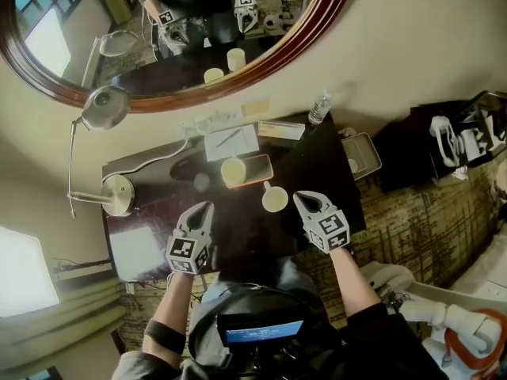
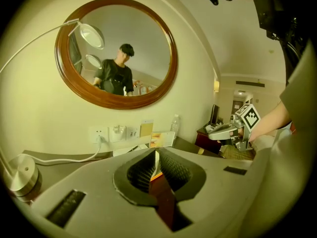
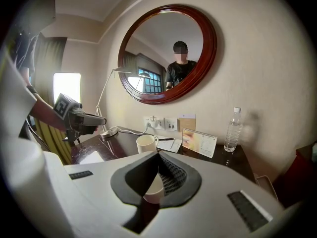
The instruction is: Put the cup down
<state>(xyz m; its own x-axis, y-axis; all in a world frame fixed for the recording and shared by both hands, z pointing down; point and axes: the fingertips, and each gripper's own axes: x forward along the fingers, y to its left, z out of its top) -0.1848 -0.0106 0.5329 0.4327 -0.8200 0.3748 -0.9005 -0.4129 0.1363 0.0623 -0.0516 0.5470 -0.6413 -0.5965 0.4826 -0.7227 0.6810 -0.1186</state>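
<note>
Dark polished wood fills my screen: the desk point(image 1: 321, 172) below the oval mirror point(image 1: 305, 42). My left gripper point(image 1: 207, 207) hangs over the desk's near edge with its jaws pressed together and nothing between them. My right gripper point(image 1: 303, 199) hovers opposite it, jaws likewise closed and empty. The pale cup point(image 1: 275, 199) stands upright on the bare desk between the two grippers, just beside the right gripper's tips but apart from them; in the right gripper view I see it through the slot below the closed jaws. A second cup point(image 1: 233, 170), with a handle, stands farther back on an orange-edged tray point(image 1: 260, 167). Behind that lie a notepad point(image 1: 238, 145) with a pen point(image 1: 229, 138), a standing card point(image 1: 280, 130) and a water bottle point(image 1: 319, 108) near the wall. The lamp's round base point(image 1: 117, 194) sits at the desk's left end.
</note>
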